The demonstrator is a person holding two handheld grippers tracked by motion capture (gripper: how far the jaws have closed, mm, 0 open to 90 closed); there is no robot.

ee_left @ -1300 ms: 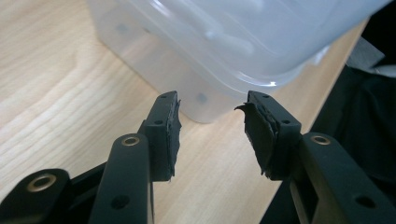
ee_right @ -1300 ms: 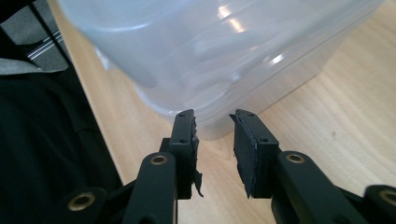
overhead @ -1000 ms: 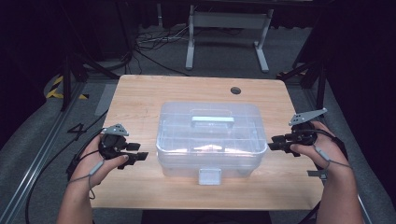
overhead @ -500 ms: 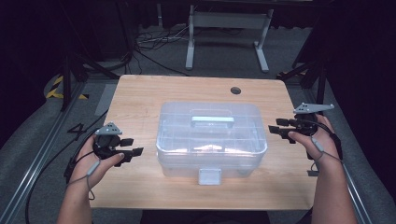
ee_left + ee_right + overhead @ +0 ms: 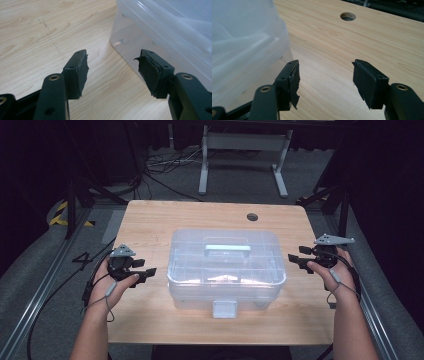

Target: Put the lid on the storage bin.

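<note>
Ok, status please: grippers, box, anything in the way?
Left gripper open, beside box, not touching. Right gripper open, other side, apart. Box shut, latch down. Nothing in the way.

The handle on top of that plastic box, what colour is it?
Pale mint green; the handle shows best in the high view.

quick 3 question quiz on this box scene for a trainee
1. True or false: the left gripper is clamped on the box.
2. Where is the box's latch? A) near side, toward the person B) far side C) on the lid's top
3. Fill in: the round hole in the table lies at its far ____ corner.

Key
1. False: its jaws stand open, apart from the box.
2. A
3. right
</note>
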